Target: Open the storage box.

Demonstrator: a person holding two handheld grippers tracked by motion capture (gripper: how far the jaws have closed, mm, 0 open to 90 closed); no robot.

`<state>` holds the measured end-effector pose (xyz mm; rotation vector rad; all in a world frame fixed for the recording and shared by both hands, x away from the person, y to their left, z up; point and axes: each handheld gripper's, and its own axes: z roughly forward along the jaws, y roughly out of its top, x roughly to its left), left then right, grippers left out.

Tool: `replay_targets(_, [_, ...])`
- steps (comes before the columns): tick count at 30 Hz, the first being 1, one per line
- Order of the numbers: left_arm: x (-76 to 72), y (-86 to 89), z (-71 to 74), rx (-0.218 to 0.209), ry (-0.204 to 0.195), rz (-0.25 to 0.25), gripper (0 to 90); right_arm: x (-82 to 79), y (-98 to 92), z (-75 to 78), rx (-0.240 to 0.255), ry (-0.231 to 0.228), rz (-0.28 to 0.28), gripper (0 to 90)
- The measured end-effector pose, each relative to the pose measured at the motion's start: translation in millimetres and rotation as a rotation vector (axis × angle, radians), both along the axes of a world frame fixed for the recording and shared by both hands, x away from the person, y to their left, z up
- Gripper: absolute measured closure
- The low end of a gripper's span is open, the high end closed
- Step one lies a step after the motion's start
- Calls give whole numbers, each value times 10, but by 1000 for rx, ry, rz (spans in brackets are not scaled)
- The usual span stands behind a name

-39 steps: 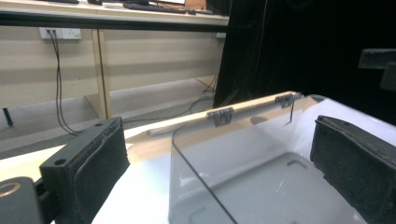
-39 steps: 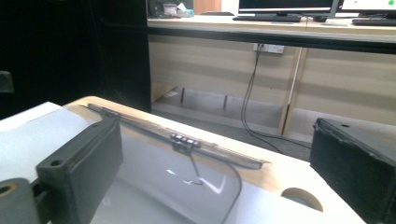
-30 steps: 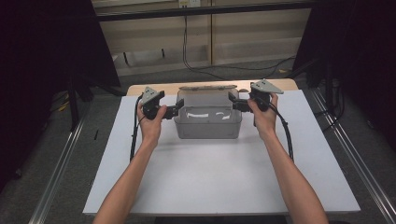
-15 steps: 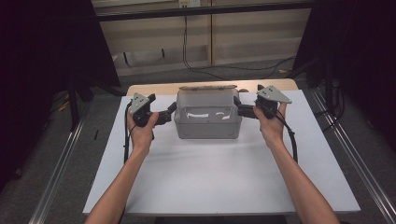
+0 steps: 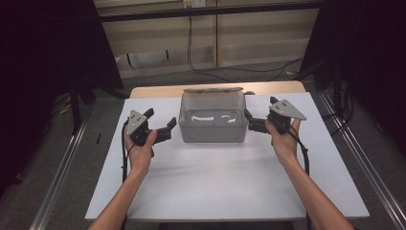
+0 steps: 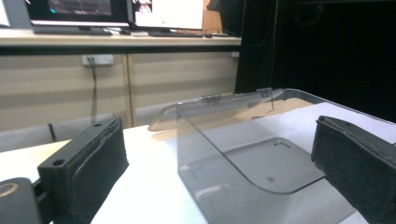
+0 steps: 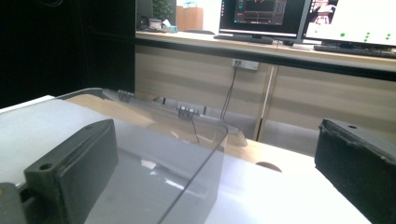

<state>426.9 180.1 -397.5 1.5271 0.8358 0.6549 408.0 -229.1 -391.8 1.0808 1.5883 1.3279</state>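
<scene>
A clear plastic box [image 5: 213,125] stands at the back middle of the white table [image 5: 215,191], its hinged lid [image 5: 213,89] folded open behind it. My left gripper [image 5: 168,130] is open, a short gap left of the box and pointing at it. My right gripper [image 5: 251,122] is open right at the box's right wall. In the left gripper view the box [image 6: 243,154] sits ahead between the wide jaws of the left gripper [image 6: 219,154]. In the right gripper view a corner of the box [image 7: 154,163] rises between the jaws of the right gripper [image 7: 215,149]; contact is unclear.
A wooden tabletop edge [image 5: 158,91] shows behind the white surface. Metal rails [image 5: 62,172] run along both sides on the floor, and cables [image 5: 201,67] lie by the cabinets behind. Monitors [image 7: 261,14] stand on a bench farther back.
My left gripper has drawn back from the box's left side, moving left and toward me. The right gripper has eased slightly away to the right. The box has stayed put.
</scene>
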Motion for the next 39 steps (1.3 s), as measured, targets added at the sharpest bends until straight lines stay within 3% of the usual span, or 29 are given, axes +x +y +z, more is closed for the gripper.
replay_targets(4, [-104,66,-33,4,-16,12,26,-101,-8,-18,-20,-13,11,0])
replay_targets(14, [-422,175,-109,-36,17,19,22,-345,-52,-41,-31,-22,6,0])
replay_targets(16, [-478,196,-123,-37,24,2,1,-406,-67,-44,-30,-20,11,0])
replay_targets(19, [-564,237,-139,-51,51,29,1,-503,-97,-64,-37,-25,4,0])
replay_targets(23, [-695,318,-167,-39,42,46,6,-627,-145,-96,-44,-39,-8,0])
replay_targets(26, [-770,365,-212,-54,59,73,7,-708,-183,-114,-43,-33,-10,0])
replay_targets(35, [-940,468,-237,-29,54,79,14,-932,-310,-177,-32,-31,-43,0])
replay_targets(39, [-1017,510,-238,1,44,88,19,-1035,-377,-174,-28,-33,-59,0])
